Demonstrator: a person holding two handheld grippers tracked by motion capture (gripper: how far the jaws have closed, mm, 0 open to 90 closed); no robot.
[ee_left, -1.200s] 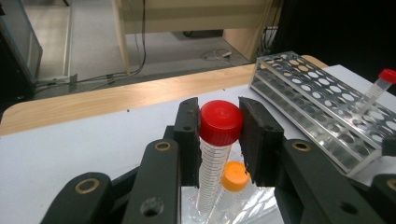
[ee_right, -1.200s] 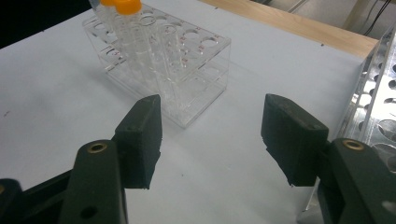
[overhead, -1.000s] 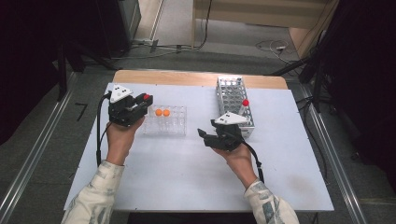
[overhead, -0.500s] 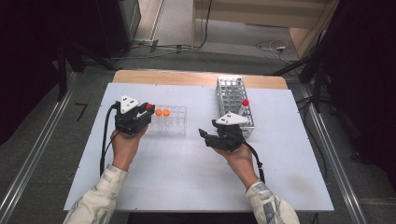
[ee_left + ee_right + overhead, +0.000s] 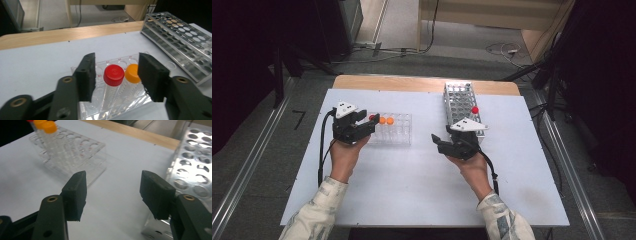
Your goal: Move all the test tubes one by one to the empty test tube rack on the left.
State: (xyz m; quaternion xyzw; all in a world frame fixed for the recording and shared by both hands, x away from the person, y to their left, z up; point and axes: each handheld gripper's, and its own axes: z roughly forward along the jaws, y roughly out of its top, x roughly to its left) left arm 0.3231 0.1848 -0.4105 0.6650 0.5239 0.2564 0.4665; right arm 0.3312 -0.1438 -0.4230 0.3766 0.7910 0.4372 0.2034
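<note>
High view. A white surface point(image 5: 412, 190) carries a clear plastic rack point(image 5: 393, 129) left of centre and a metal rack point(image 5: 460, 107) right of centre, well apart. In the clear rack, at its left end, one red-capped tube point(image 5: 372, 118) and two orange-capped tubes point(image 5: 386, 120) stand side by side. A second red-capped tube point(image 5: 474, 110) is seen in the metal rack. The left hand-held gripper point(image 5: 368, 129) is held just beside the clear rack's left end; the right hand-held gripper point(image 5: 436, 142) is held in front of the metal rack, pointing toward the clear rack across bare surface.

Left gripper view. The jaws are spread wide and hold nothing. The red-capped tube point(image 5: 113, 75) stands upright, its long axis vertical, straight ahead between the two jaw pads, not touched by either. An orange-capped tube point(image 5: 132, 73) stands just beside it, close to the right pad.

Right gripper view. The jaws are wide and empty, over bare surface. The clear rack point(image 5: 75, 157) lies ahead to the left, the metal rack point(image 5: 195, 170) beside the right jaw.

Judgement: the left hand is far nearer the red-capped tube; a closing would likely take it below the cap, with the orange neighbour at risk of being nudged.
</note>
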